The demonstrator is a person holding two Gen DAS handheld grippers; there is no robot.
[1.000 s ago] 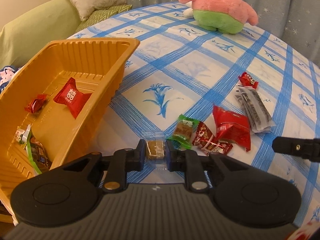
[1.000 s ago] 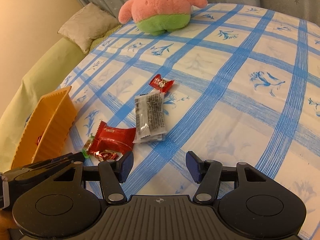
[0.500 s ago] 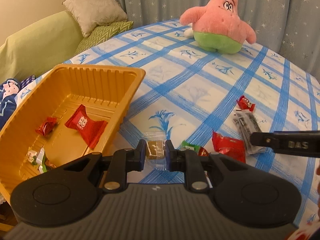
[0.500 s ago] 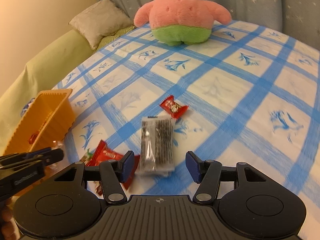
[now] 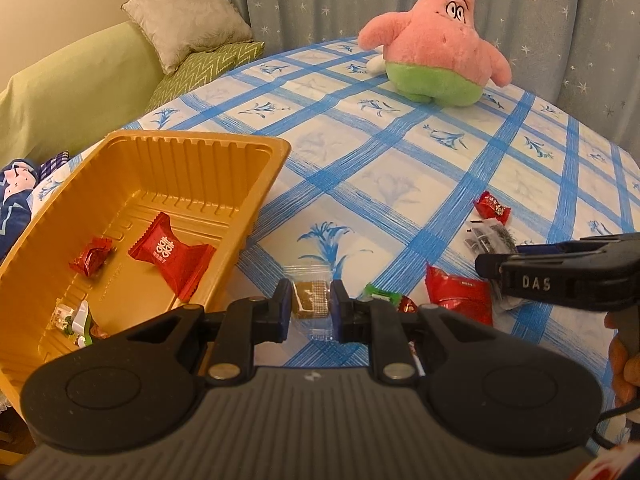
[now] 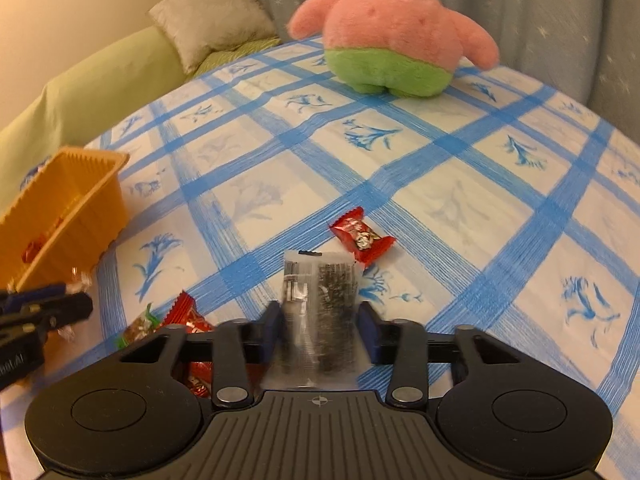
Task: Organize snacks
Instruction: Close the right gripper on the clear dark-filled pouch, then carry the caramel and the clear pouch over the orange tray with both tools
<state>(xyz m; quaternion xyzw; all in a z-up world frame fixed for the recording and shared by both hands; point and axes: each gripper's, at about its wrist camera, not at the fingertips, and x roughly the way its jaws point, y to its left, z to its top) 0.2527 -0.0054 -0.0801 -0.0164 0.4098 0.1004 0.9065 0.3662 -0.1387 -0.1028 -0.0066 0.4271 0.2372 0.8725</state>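
My left gripper (image 5: 310,304) is shut on a small brown snack in clear wrap (image 5: 310,298), held above the table just right of the orange tray (image 5: 256,200). The tray holds a red candy packet (image 5: 170,252), a small red candy (image 5: 91,258) and other wrapped pieces. My right gripper (image 6: 320,328) is open, its fingers on either side of a clear packet of dark seaweed (image 6: 320,300) lying on the table. A small red candy (image 6: 362,236) lies just beyond it. A red packet (image 5: 456,296) and a green-wrapped candy (image 5: 380,295) lie between the grippers.
A pink and green star plush (image 5: 436,52) sits at the far side of the blue checked tablecloth (image 5: 400,168). A green sofa with a grey cushion (image 5: 188,16) stands at the left beyond the table. The tray (image 6: 92,200) sits at the table's left edge.
My right gripper has moved forward and down until its open fingers straddle the seaweed packet. My left gripper has lifted the brown snack and moved back toward the tray.
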